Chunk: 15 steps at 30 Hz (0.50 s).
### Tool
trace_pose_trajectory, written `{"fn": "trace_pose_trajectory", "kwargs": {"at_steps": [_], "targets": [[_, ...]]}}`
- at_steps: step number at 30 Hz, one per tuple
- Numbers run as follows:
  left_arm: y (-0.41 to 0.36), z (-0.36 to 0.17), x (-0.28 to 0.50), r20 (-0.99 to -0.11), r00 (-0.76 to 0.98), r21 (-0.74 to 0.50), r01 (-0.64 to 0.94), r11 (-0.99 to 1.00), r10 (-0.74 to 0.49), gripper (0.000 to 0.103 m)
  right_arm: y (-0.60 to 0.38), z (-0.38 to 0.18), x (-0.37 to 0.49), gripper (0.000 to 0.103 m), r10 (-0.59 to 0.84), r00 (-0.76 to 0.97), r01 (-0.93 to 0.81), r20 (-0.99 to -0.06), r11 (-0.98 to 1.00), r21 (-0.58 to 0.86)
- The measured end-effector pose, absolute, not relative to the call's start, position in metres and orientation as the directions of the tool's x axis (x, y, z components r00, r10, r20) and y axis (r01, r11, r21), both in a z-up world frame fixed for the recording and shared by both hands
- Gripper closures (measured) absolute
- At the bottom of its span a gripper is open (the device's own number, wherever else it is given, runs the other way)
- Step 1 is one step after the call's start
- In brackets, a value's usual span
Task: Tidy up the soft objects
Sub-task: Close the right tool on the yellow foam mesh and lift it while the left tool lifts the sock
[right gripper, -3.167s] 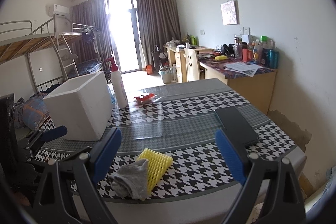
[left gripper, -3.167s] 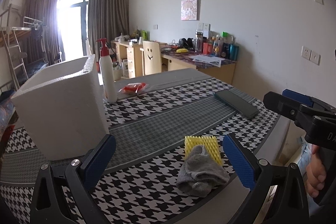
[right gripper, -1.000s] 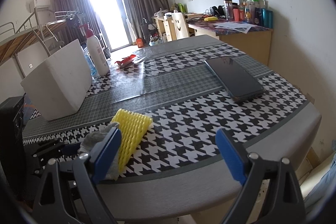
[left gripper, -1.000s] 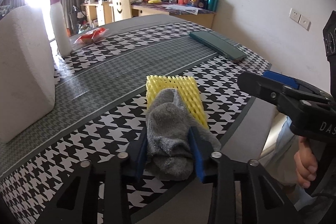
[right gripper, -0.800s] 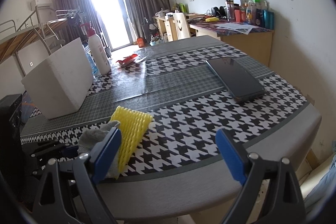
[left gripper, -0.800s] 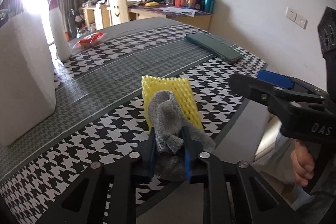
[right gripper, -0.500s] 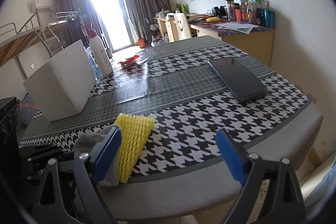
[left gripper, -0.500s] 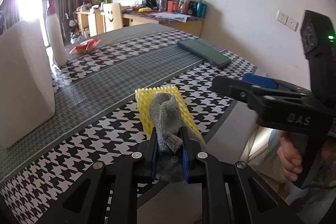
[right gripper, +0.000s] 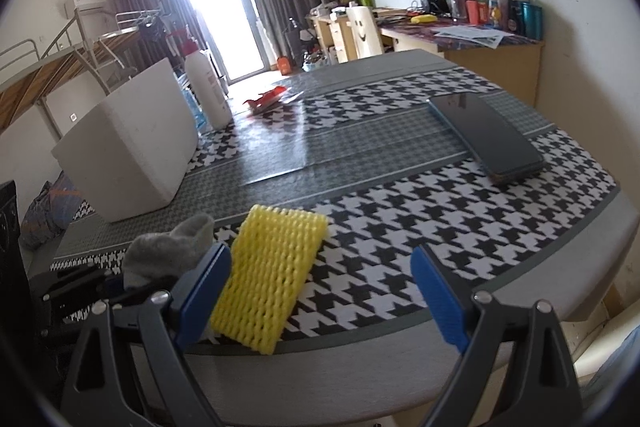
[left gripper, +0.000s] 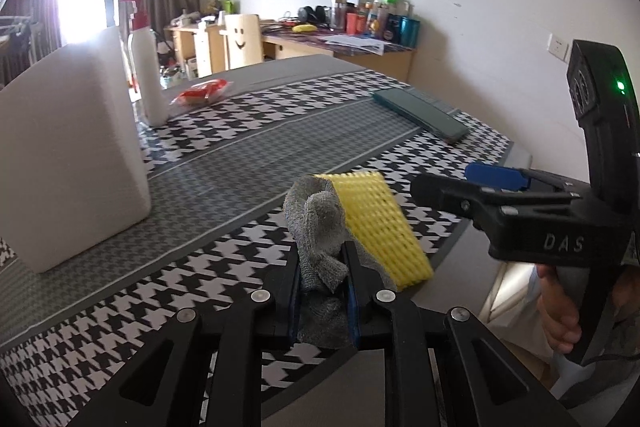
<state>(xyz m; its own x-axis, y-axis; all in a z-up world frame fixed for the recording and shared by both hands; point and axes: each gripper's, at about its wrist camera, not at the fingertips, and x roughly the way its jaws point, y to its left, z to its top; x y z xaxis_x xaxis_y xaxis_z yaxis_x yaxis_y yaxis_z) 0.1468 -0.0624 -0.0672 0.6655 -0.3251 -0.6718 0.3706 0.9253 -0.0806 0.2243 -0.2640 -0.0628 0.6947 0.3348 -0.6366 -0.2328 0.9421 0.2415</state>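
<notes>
- Houndstooth cloth in black, white and grey covers the table, with a bright window and grey curtains behind it.
- At the left of the table stands a white foam box, and just beyond it a white pump bottle with a red top.
- Past the bottle lies a small red packet.
- Near the table's front edge, the left gripper is clamped on a grey sock; the sock is bunched between the blue pads, its free end sticking up and away from the camera.
- Just right of the sock, touching it, lies a yellow foam net sleeve; its long axis runs from the front edge toward the table's middle.
- Right of the sleeve, the right gripper hangs over the table edge, jaws wide apart and holding nothing.
- Farther right, well apart, a dark phone lies flat, long axis pointing away.
</notes>
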Motion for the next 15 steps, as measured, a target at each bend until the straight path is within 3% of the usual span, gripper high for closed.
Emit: {"fn": "trace_pose_trajectory", "kwargs": {"at_steps": [5,15], "targets": [[-0.055,-0.069,0.152,-0.682,0.671,-0.075,0.333,0.94,-0.293,0.084,-0.251,-0.068,0.228,0.01,0.335,0.67,-0.248,-0.663,0.942,0.225],[-0.046,-0.07,0.154,-0.679,0.677,-0.089,0.309,0.947,-0.284,0.084,-0.229,-0.088,0.237,0.037,0.366,0.572,-0.297,-0.734,0.927,0.231]]}}
